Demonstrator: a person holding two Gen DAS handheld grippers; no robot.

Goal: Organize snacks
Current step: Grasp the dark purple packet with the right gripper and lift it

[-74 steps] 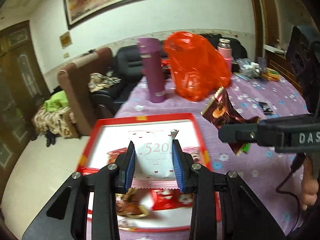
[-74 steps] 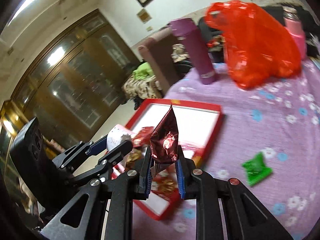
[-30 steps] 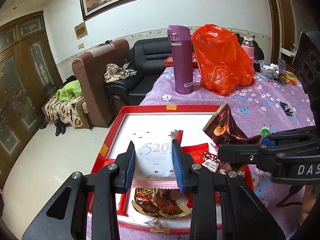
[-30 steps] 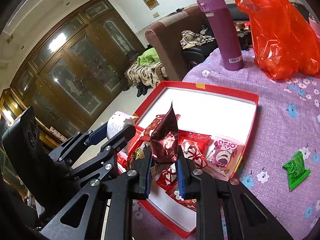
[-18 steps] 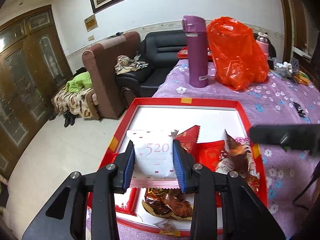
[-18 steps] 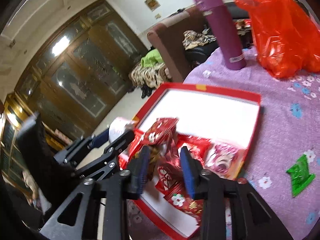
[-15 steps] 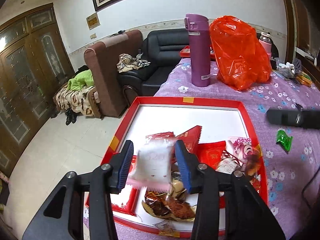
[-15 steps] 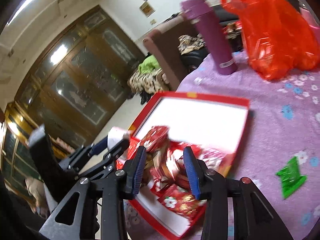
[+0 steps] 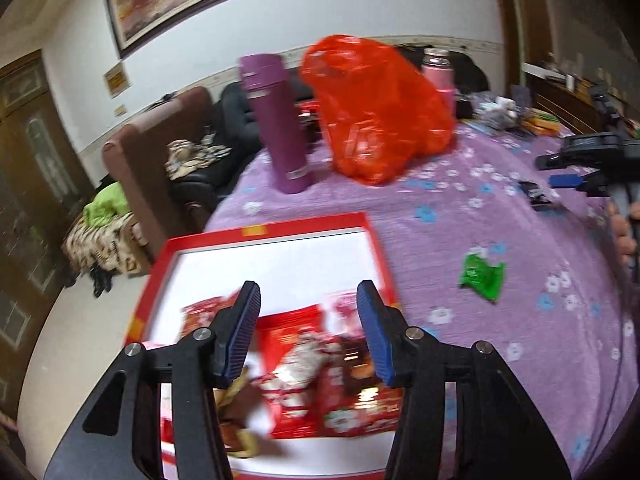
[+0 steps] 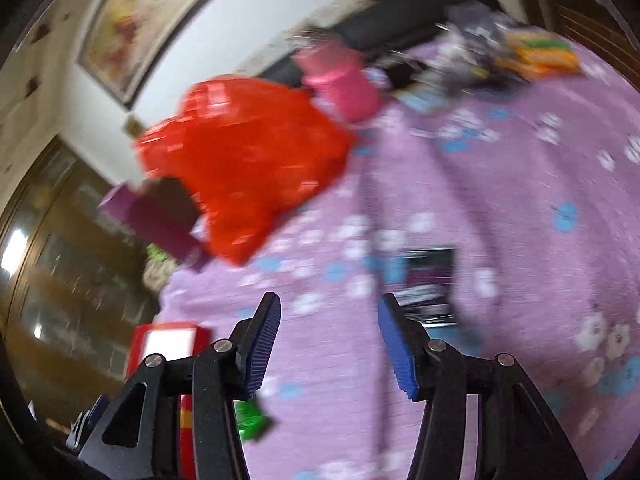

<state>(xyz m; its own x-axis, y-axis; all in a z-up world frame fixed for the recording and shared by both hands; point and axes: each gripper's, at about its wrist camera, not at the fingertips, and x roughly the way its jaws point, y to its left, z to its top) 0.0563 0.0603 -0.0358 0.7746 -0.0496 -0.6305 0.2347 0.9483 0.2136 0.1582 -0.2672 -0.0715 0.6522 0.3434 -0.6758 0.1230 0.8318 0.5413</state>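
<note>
The left gripper (image 9: 308,328) hangs with its blue pads spread wide and nothing between them, above the near end of the red tray (image 9: 376,248). Red and dark snack packets (image 9: 344,384) are piled in the tray's near half; its white far half is bare. A green snack packet (image 9: 482,276) lies on the purple flowered tablecloth (image 9: 500,208) to the tray's right. The right gripper (image 10: 329,344) is likewise spread and holds nothing, over the tablecloth with a dark packet (image 10: 430,280) just beyond its right pad. At the far end stand a purple flask (image 9: 278,122), an orange-red plastic bag (image 9: 376,108) and a pink bottle (image 10: 344,80).
</note>
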